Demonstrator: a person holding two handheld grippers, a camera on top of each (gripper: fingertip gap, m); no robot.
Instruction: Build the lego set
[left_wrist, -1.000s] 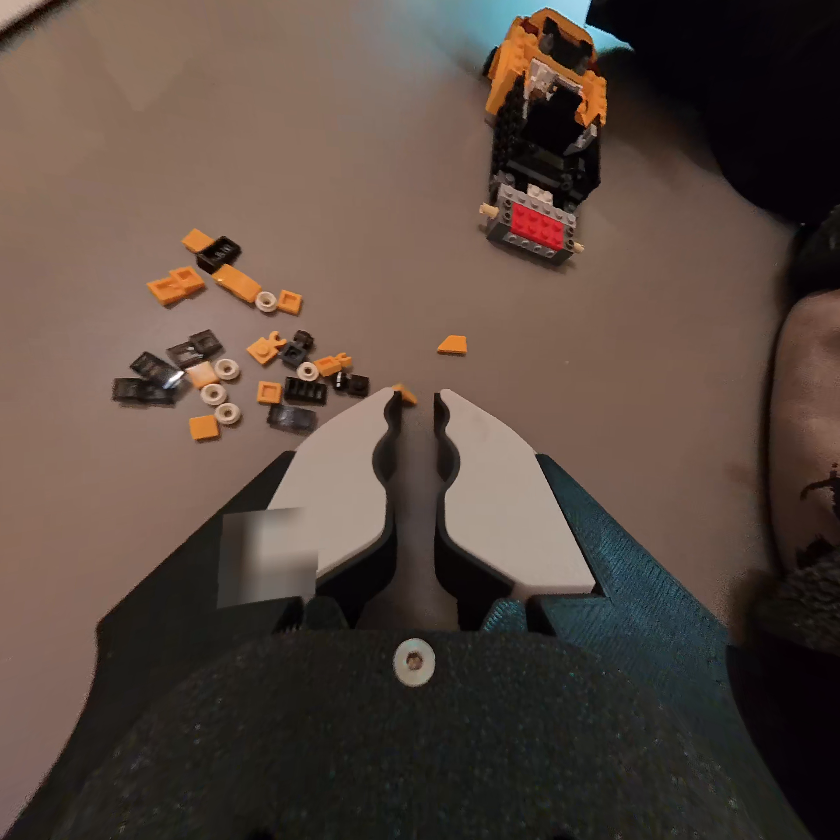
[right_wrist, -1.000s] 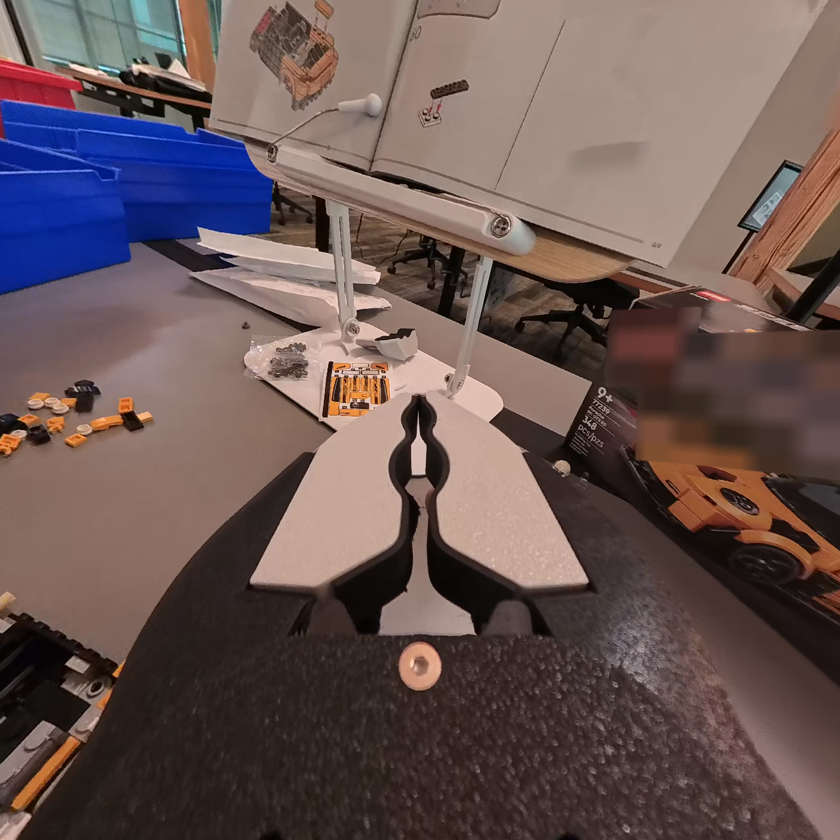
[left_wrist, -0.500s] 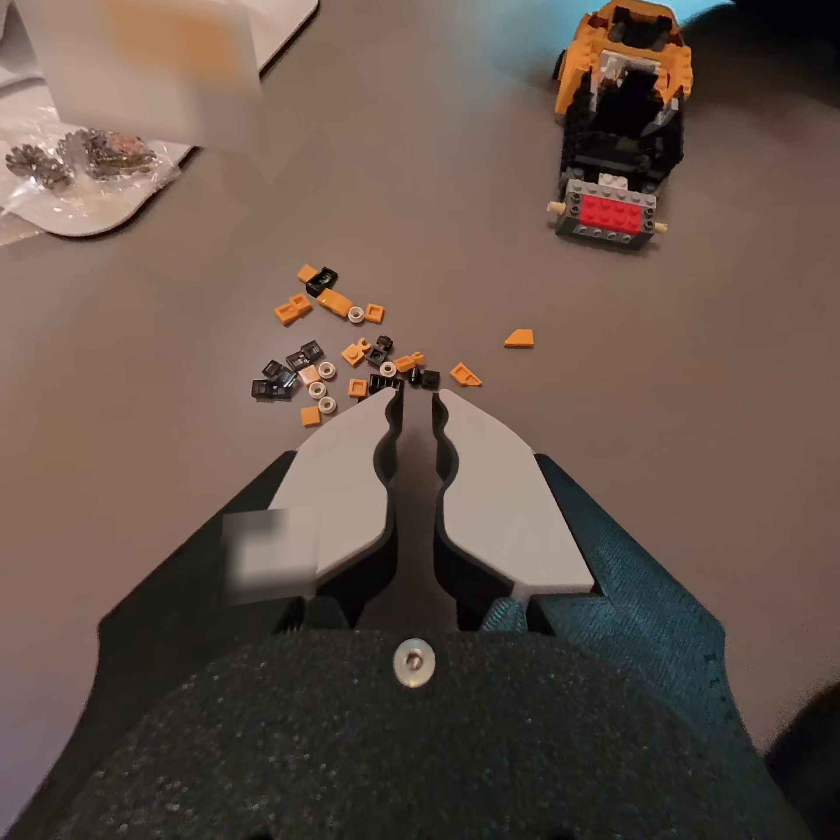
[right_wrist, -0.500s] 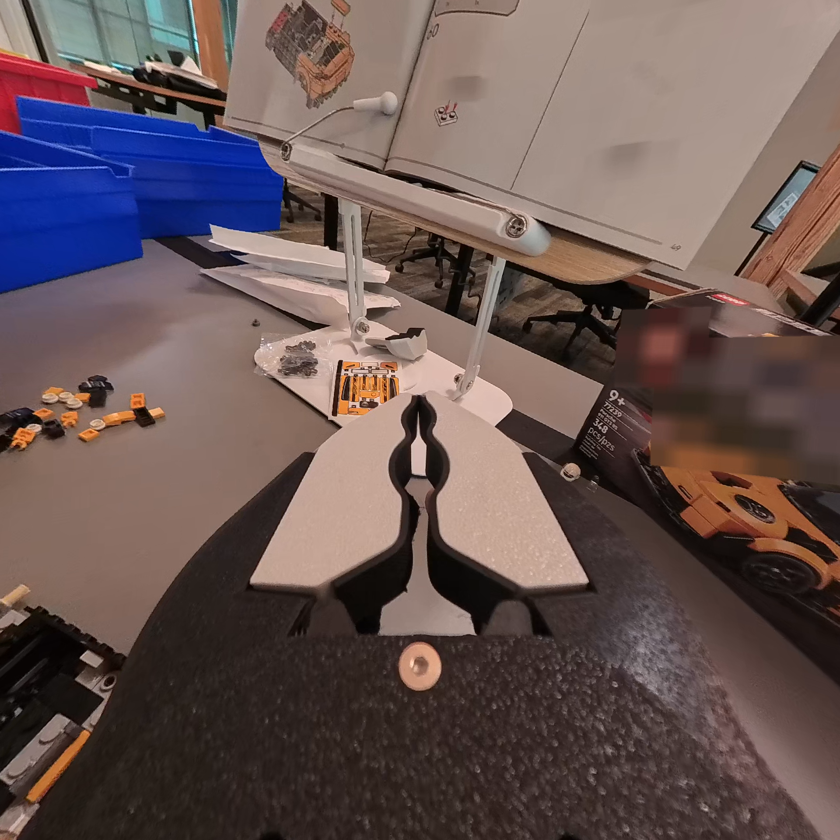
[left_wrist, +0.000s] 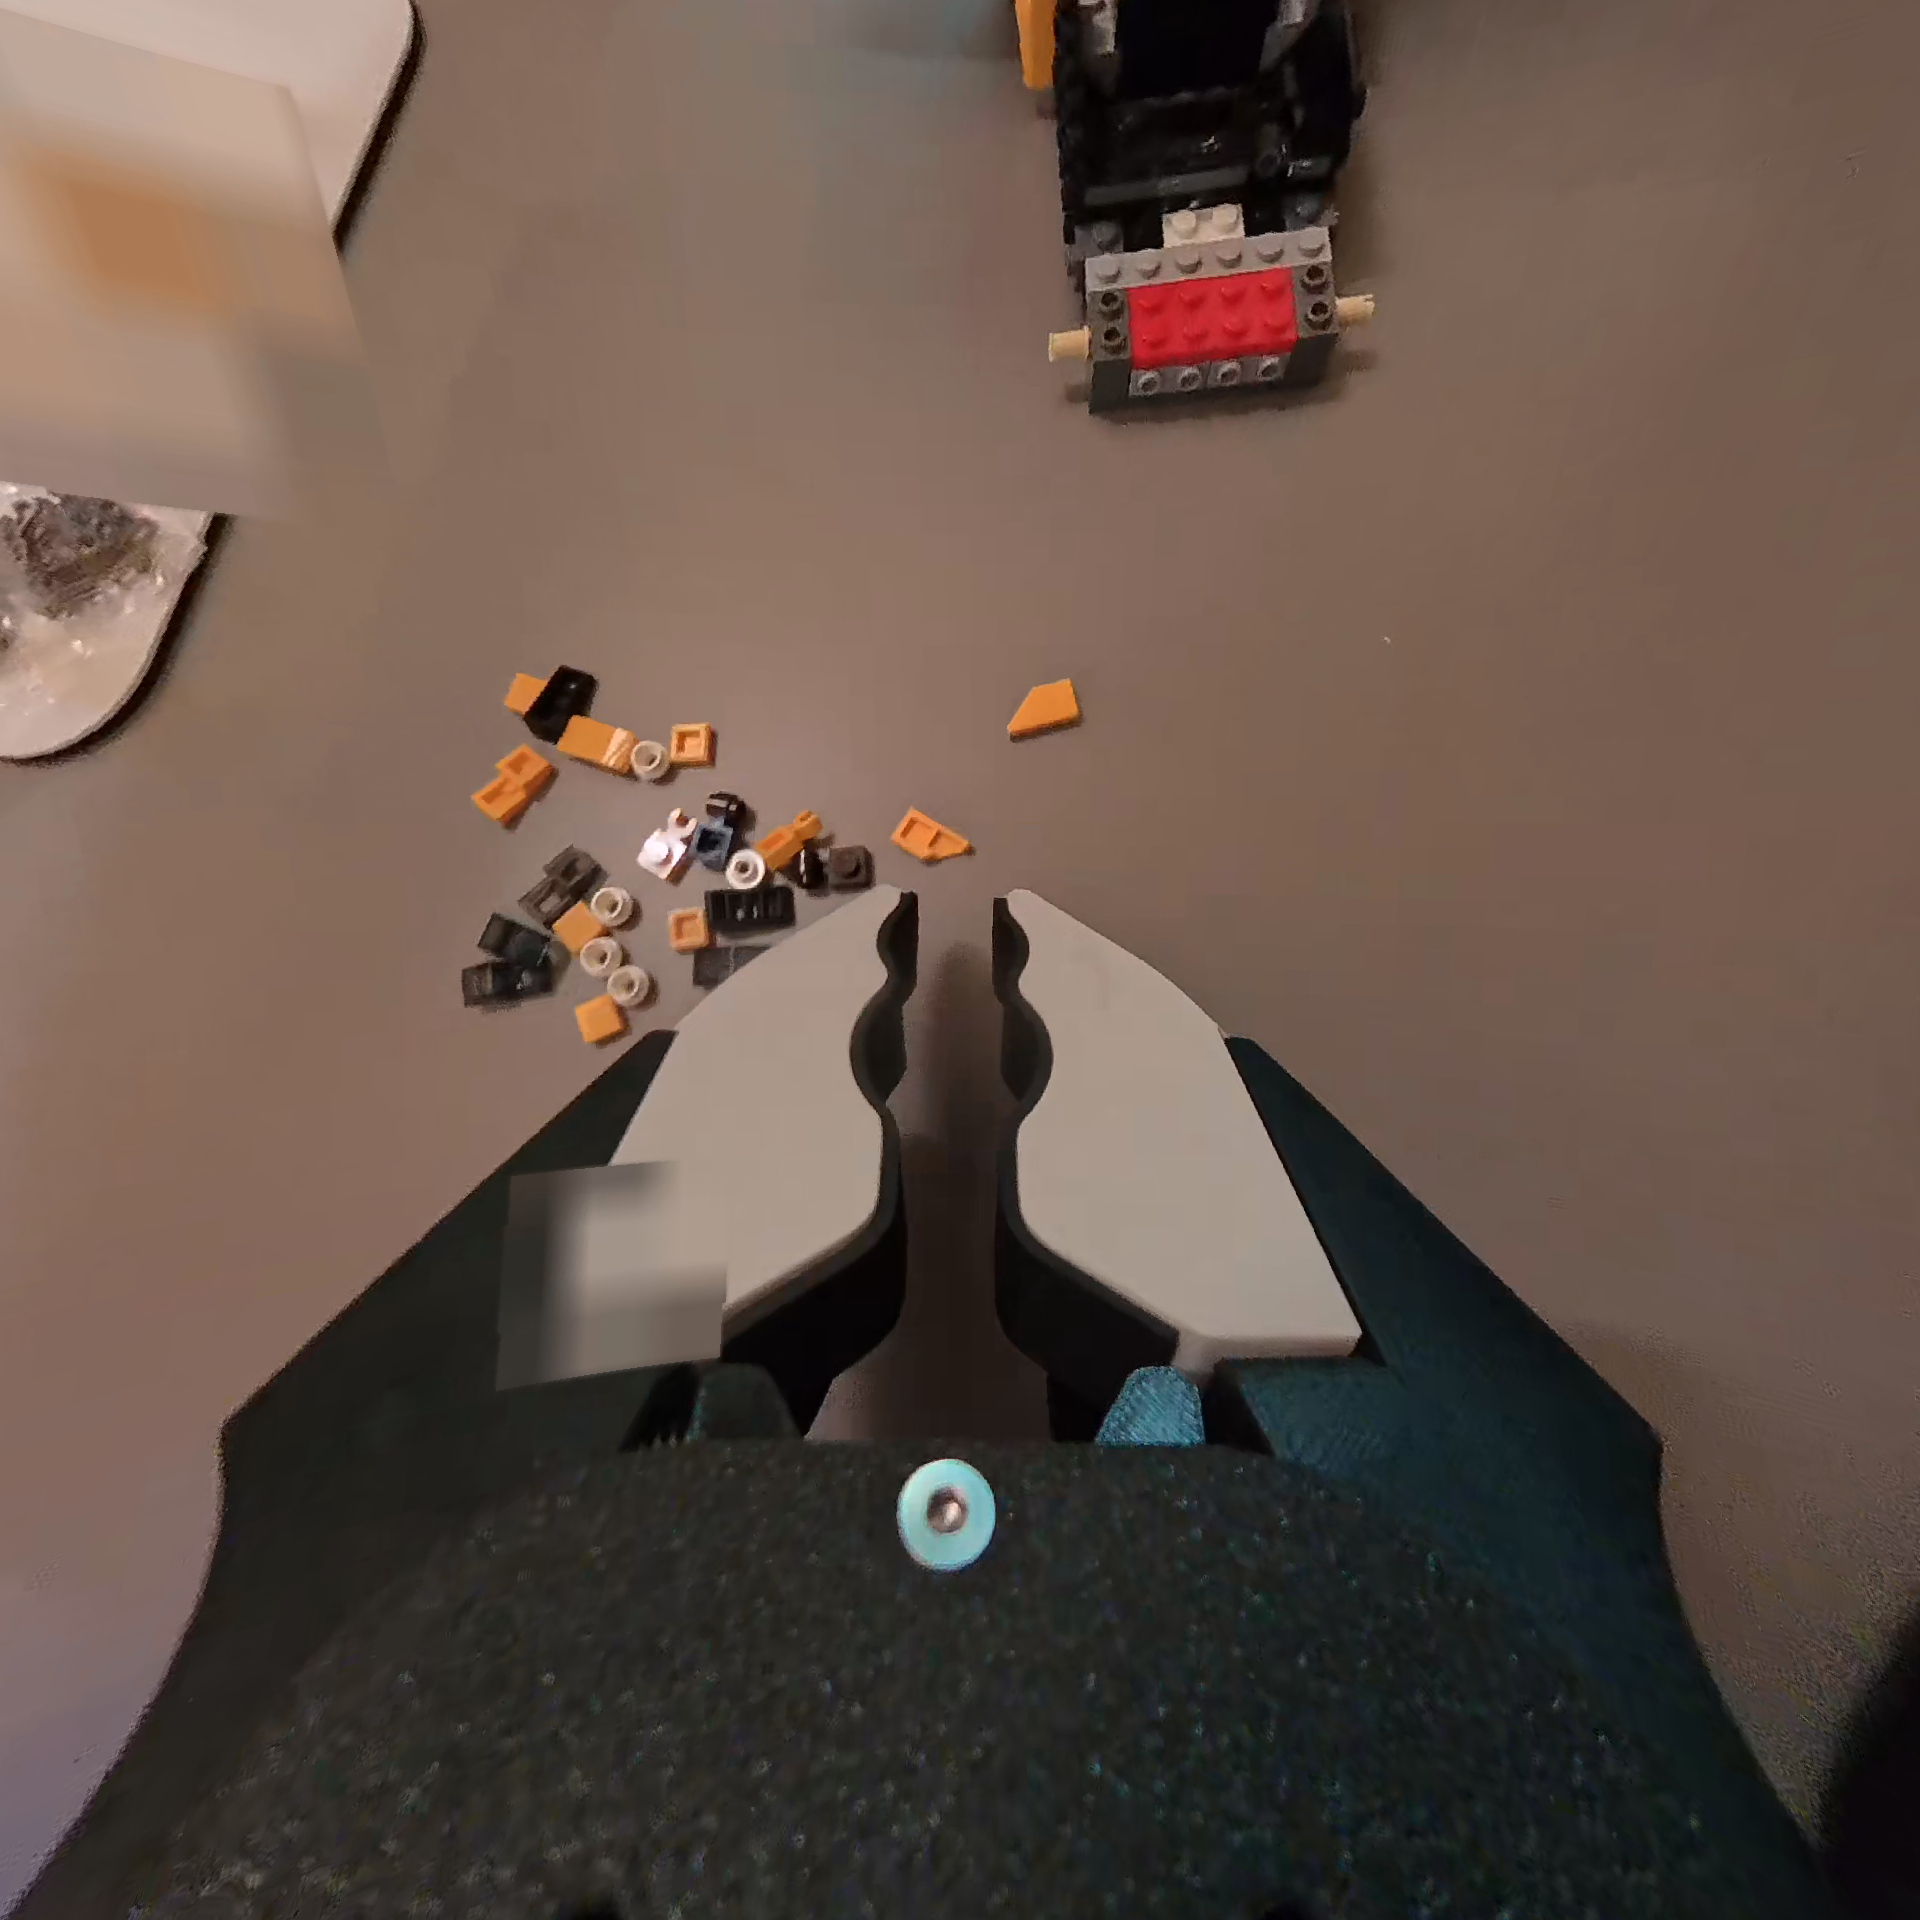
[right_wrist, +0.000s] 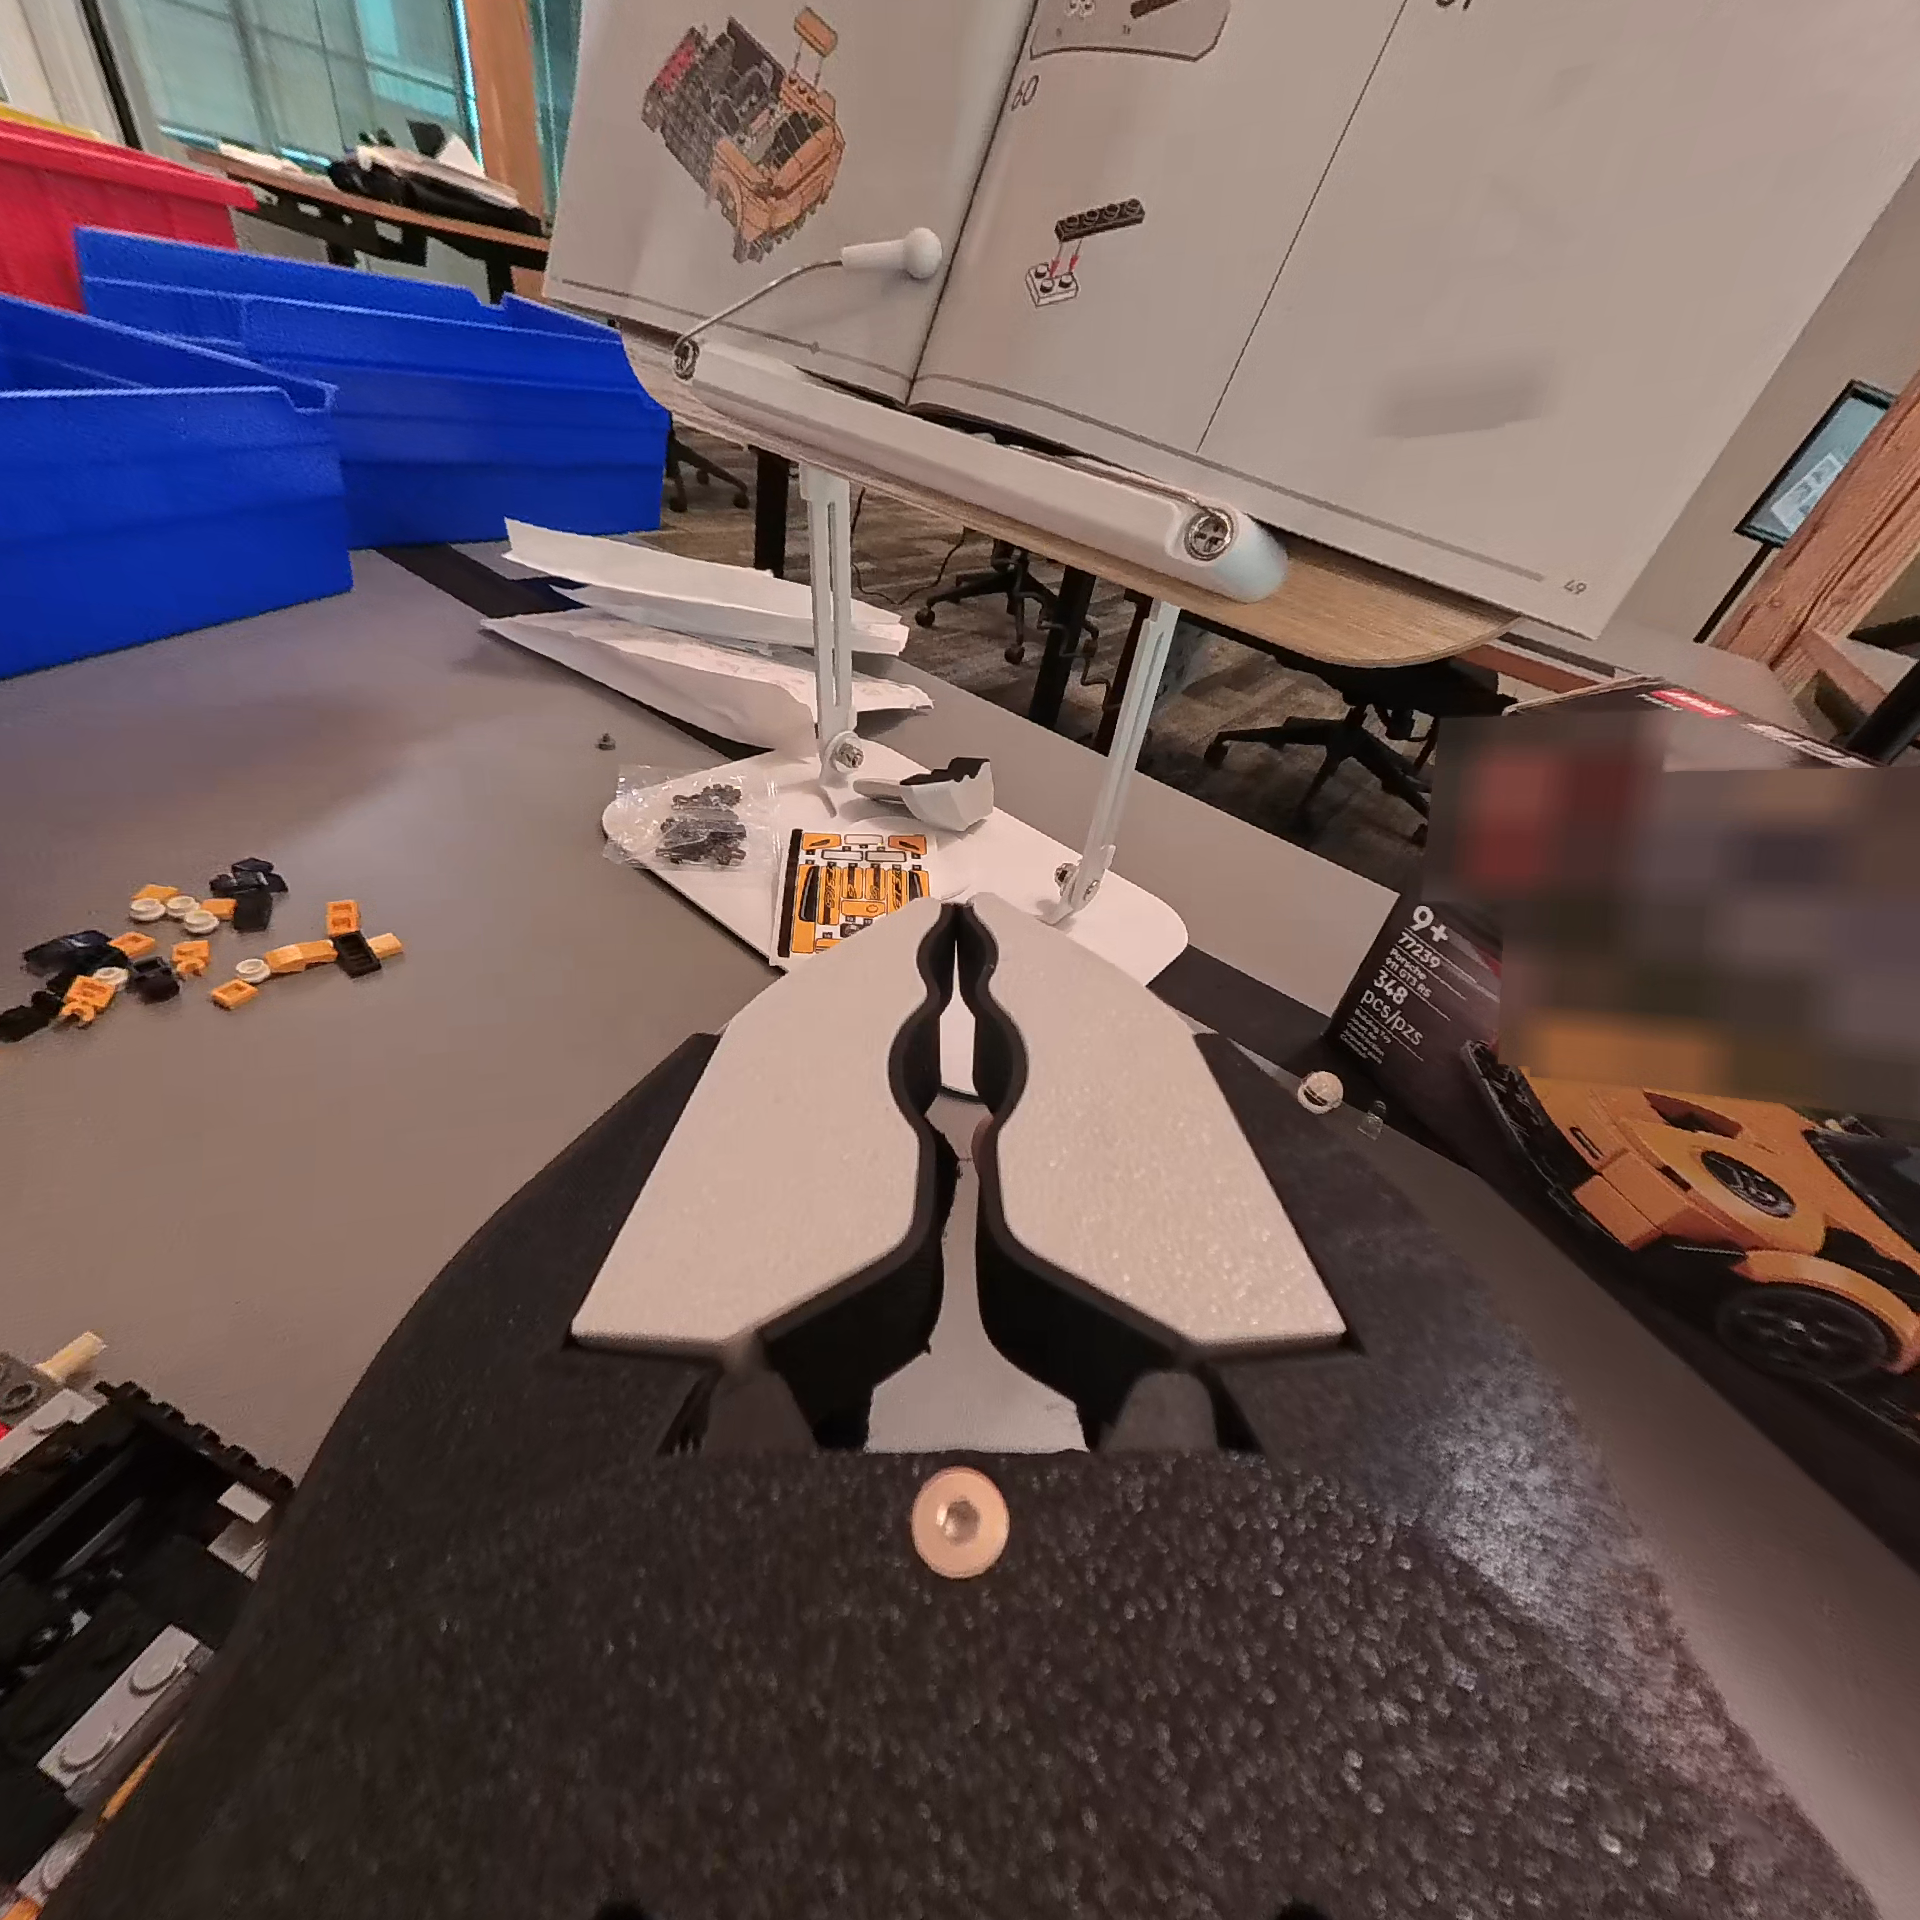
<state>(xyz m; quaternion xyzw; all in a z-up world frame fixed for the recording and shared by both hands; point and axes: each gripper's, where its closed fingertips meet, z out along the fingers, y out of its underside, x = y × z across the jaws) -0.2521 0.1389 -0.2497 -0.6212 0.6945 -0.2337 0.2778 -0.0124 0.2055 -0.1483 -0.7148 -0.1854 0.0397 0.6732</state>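
Observation:
In the left wrist view, my left gripper (left_wrist: 954, 909) hovers over the grey table, jaws a little apart and empty. Its left finger (left_wrist: 769, 1091) overlaps the near edge of a pile of small orange, black and white loose pieces (left_wrist: 644, 862). Two orange wedge plates (left_wrist: 1044, 710) (left_wrist: 928, 834) lie just ahead. The partly built black and orange car (left_wrist: 1205, 208), with a red plate (left_wrist: 1210, 322) on its near end, stands farther ahead. My right gripper (right_wrist: 956, 914) is shut and empty, above the table beside the car (right_wrist: 94, 1507), pointing at the instruction book (right_wrist: 1143, 208).
The book rests on a white stand (right_wrist: 1101, 935) whose base holds a sticker sheet (right_wrist: 847, 899) and a bag of small parts (right_wrist: 686, 826). The set's box (right_wrist: 1662, 1091) lies right. Blue bins (right_wrist: 208, 436) and white papers (right_wrist: 707, 634) are behind. My hands' fingertips stand some 25 centimetres from each other. Measured from the fingertips, the red plate (left_wrist: 1210, 322) is 12 centimetres or so from the left gripper and 20 centimetres from the right. The car (right_wrist: 94, 1507) is about 15 centimetres from both grippers' fingertips.
My left gripper has drawn back from the loose pieces and swung toward the car, which now sits larger at the top edge. My right gripper has drifted slightly and stays shut.

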